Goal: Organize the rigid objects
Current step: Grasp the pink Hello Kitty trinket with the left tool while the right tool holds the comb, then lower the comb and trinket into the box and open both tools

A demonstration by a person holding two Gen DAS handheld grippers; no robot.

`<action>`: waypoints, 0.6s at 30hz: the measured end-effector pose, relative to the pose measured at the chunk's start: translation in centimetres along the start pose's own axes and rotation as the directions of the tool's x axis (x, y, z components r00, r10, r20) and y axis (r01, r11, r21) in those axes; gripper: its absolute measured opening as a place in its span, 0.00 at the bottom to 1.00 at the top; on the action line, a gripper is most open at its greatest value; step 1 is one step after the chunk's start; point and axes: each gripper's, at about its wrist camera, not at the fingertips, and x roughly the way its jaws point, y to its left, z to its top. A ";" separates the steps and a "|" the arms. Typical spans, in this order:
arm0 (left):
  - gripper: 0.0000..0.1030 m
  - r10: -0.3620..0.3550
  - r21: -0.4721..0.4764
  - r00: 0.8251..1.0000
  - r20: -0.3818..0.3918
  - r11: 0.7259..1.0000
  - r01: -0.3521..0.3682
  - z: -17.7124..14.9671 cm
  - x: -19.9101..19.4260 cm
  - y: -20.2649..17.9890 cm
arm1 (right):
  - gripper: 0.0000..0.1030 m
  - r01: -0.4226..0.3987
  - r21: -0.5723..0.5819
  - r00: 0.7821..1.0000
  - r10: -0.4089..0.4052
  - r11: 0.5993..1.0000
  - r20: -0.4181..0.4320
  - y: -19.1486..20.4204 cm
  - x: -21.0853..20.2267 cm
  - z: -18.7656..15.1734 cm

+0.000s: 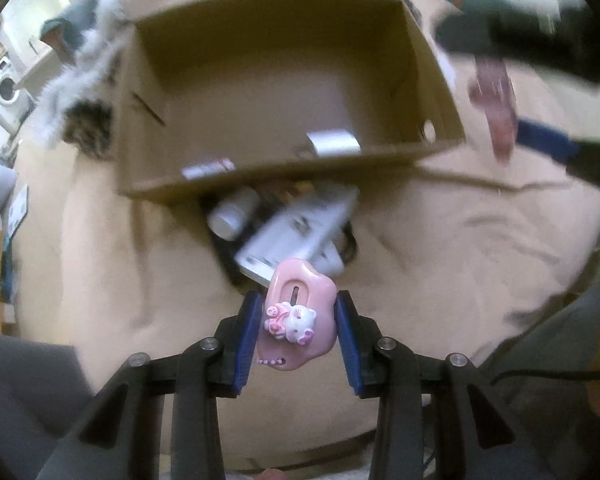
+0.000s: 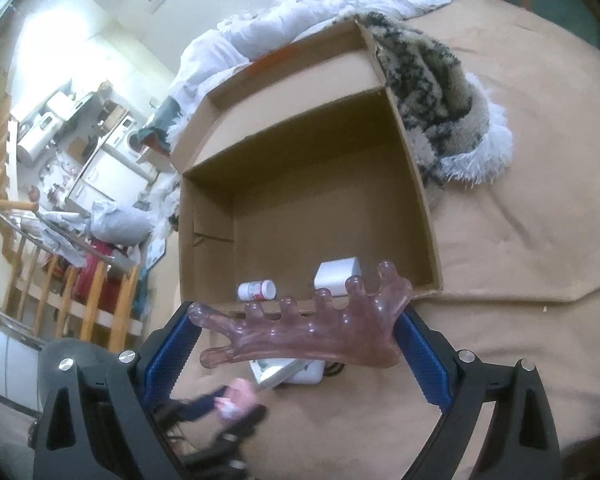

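Left gripper (image 1: 296, 320): clamped on pink cat toy (image 1: 300, 312), at 6 o'clock of cardboard box (image 1: 284, 176). Right gripper (image 2: 300, 344): clamped on pink comb (image 2: 312, 332), above box's near rim.

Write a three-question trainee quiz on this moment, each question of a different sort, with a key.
1. True or false: the left gripper is shut on a pink cat-figure case.
2. Which item does the right gripper hold? A) white bottle B) pink comb-shaped massager C) white block
3. Fill in: inside the cardboard box lie a small white bottle and a white ____.

Key: 1 true; 2 B; 3 block.
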 end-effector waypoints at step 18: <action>0.33 0.063 -0.082 0.987 0.150 0.995 -0.051 7.0 -4.0 6.4 | 0.99 0.045 -0.031 0.998 -0.044 0.999 0.034 2.1 0.6 4.0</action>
